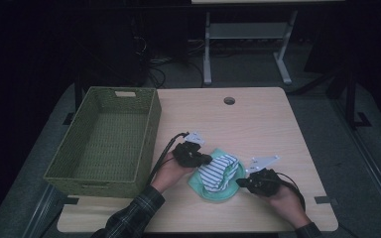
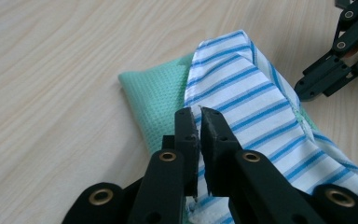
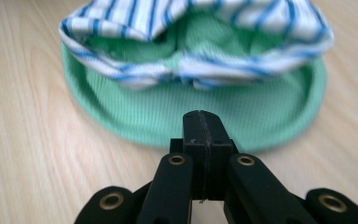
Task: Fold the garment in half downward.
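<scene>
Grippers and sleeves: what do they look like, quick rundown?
Both the left gripper and the right gripper are matte black linkage jaws with brass-coloured rivets, each topped by a grey three-cornered plate and trailing a black cable. The left sleeve is dark plaid.

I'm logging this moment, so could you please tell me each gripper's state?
Left gripper: closed on the striped cloth.
Right gripper: jaws shut, holding nothing, just short of the green cloth.

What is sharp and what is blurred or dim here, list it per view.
High view: dim, room behind black, table lit. Left gripper view: bright, striped cloth sharp. Right gripper view: green cloth soft, the near jaws crisper.
</scene>
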